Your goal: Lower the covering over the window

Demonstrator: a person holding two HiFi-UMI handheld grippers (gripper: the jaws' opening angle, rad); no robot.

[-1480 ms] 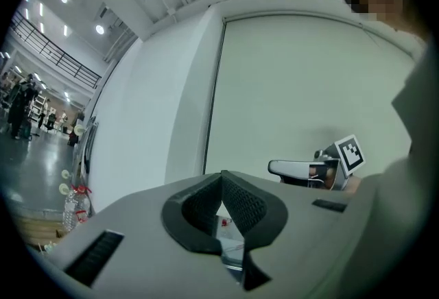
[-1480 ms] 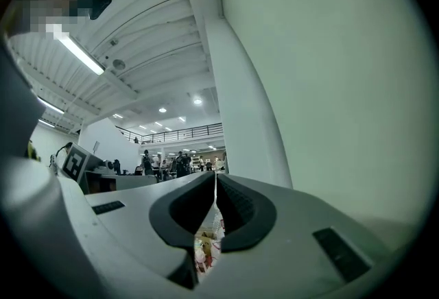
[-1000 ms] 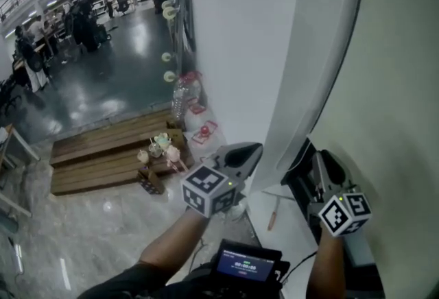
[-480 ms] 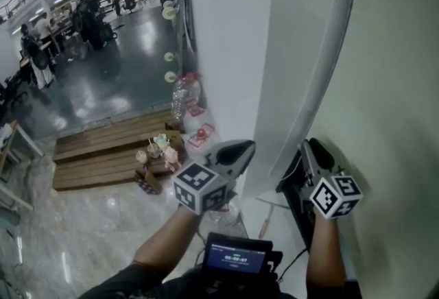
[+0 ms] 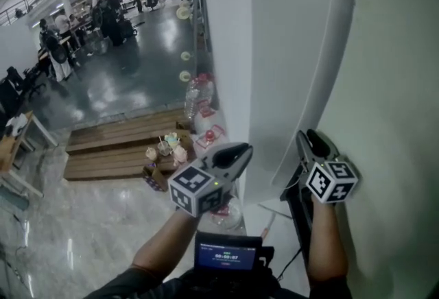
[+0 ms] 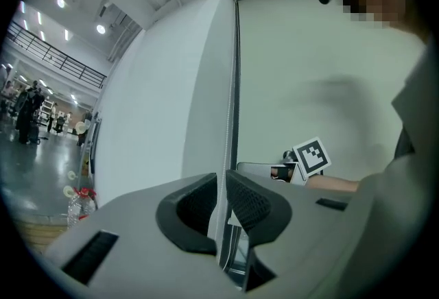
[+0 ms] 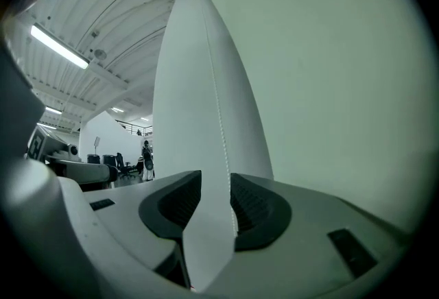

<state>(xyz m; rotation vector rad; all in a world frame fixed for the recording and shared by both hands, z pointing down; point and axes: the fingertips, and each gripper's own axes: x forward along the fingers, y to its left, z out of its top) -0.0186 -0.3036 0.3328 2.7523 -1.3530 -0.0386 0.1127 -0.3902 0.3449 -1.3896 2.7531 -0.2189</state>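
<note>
Both bare forearms reach forward from the bottom of the head view, each holding its gripper level toward the edge of the window. The left gripper sits in front of the white column, its jaws drawn almost together and pinching the thin white bead chain that hangs down beside the dark window frame. The right gripper is further right, close against the pale green covering, which fills the window opening beside the column. Its jaws have just been opening and now stand wide apart. A length of the chain runs down between them, and the pads do not press on it.

The marker cube on the right gripper faces the head camera. A small device with a lit screen sits at the person's chest, between the two arms. Past the column, on the polished floor, lie a low wooden platform with small cups at its edge and a clear water bottle against the wall. People stand among desks far back in the hall.
</note>
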